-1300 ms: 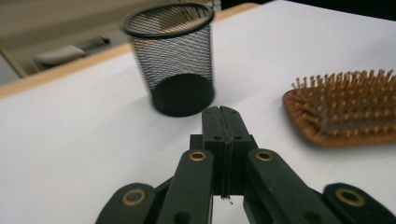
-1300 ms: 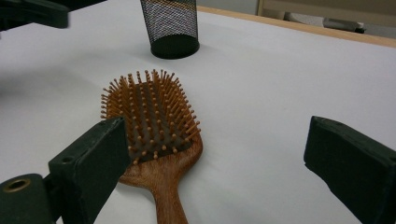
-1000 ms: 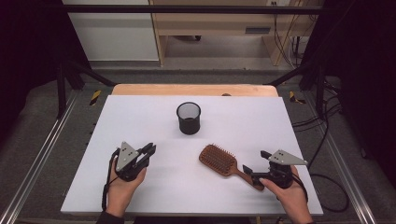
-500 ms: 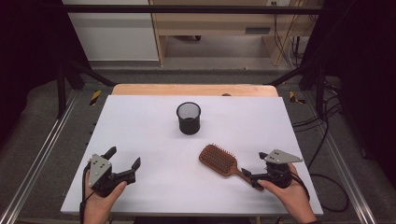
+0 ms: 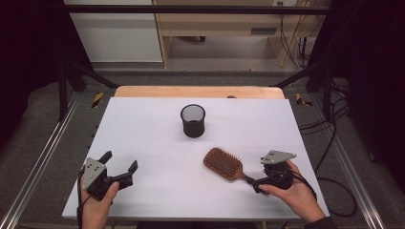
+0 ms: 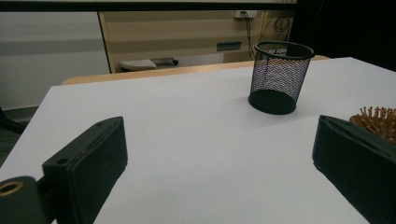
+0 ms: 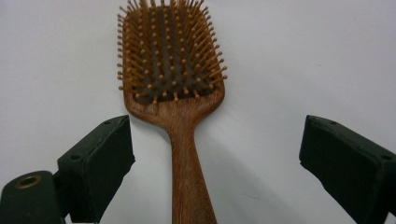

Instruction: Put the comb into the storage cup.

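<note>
Hairbrush (image 5: 223,163) lies bristles-up on white table (image 5: 153,119), right of centre, w/ right gripper (image 5: 260,183) at its handle end, left gripper (image 5: 119,164) at near-left corner and mesh cup (image 5: 193,120) farther back. Left gripper view: jaws just been opening, now wide apart w/ nothing between them. Right gripper view: jaws spread either side of brush handle, pads clear of it, not gripping.

White table (image 5: 143,124): mesh cup (image 5: 193,120), wooden hairbrush (image 5: 223,163) on it
</note>
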